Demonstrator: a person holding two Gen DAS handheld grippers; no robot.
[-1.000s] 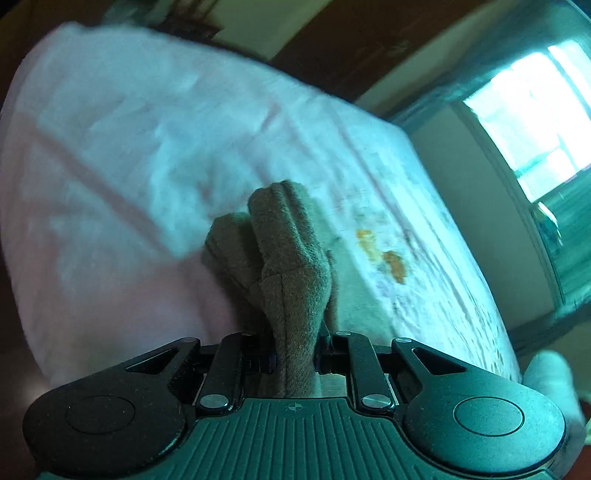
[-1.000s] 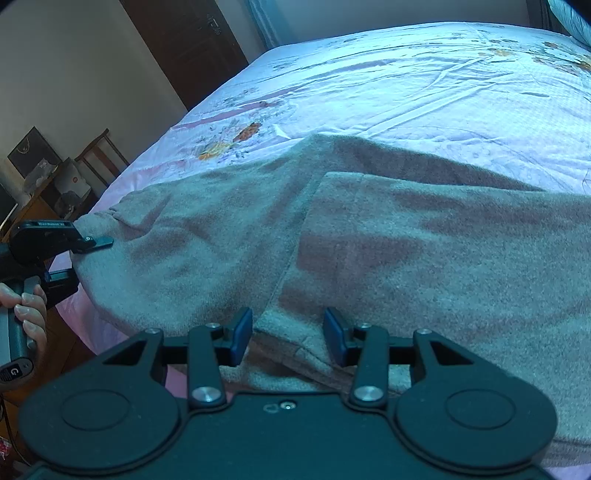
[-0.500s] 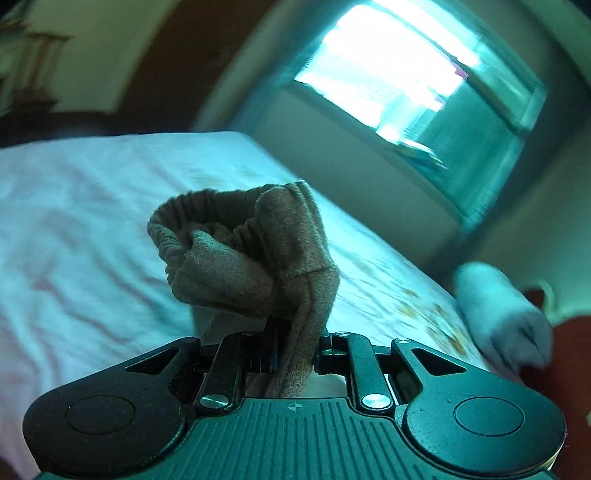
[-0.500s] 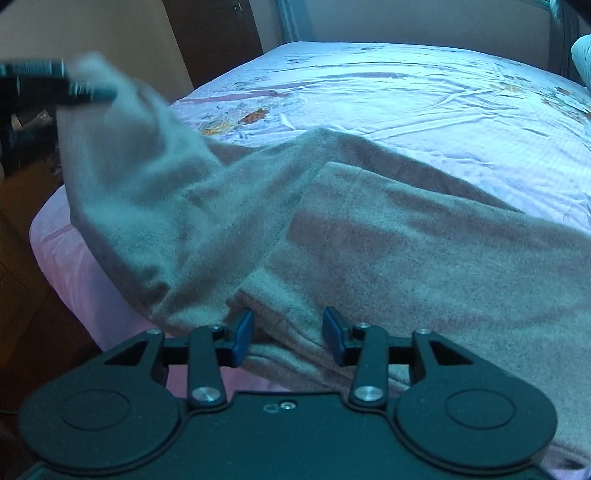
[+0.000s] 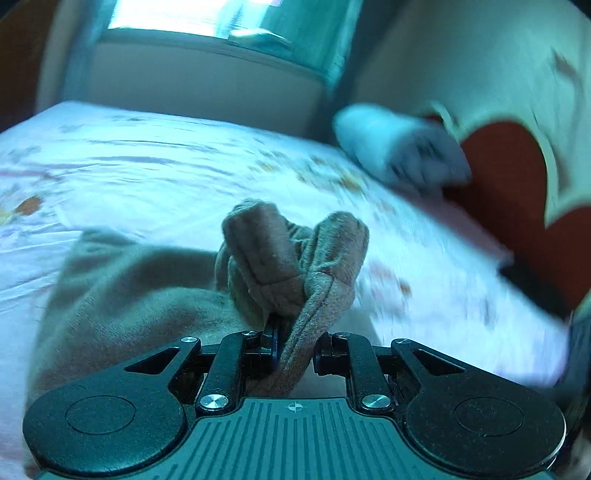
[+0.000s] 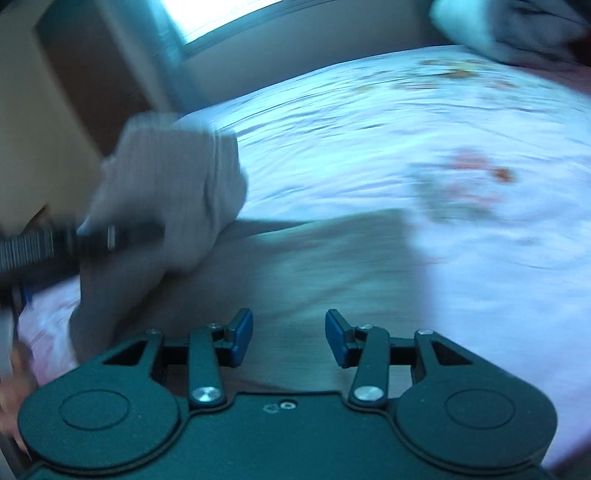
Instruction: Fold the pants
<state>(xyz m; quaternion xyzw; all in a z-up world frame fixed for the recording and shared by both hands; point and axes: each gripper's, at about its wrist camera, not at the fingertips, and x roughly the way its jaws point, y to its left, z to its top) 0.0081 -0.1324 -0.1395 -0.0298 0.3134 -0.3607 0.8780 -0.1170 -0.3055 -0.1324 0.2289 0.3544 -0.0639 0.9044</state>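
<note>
Left fingers (image 5: 293, 349): clamped tight on the pants (image 5: 295, 258), a bunched cuff pinched between them, fabric bulging out over the tips.
Right fingers (image 6: 289, 341): apart and easing inward, nothing pressed between the blue pads, only grey cloth lying below them.
Just changed: a second ago my left held that cuff low at the bed (image 5: 147, 162) edge; now it is up in the air and swung across, with the window (image 5: 192, 14) ahead instead of the door. From the right view, the lifted leg (image 6: 166, 192) now hangs over the flat part.
What it means: I reckon the fold-over is in mid-swing, the cuff end travelling toward the waist end, not yet laid down.
Pants: mostly flat on the bed near its front edge, one end lifted in my left.
Long axis: runs across the right view, side to side along the bed edge; the raised end points up and inward. Blur hides the far end.
</note>
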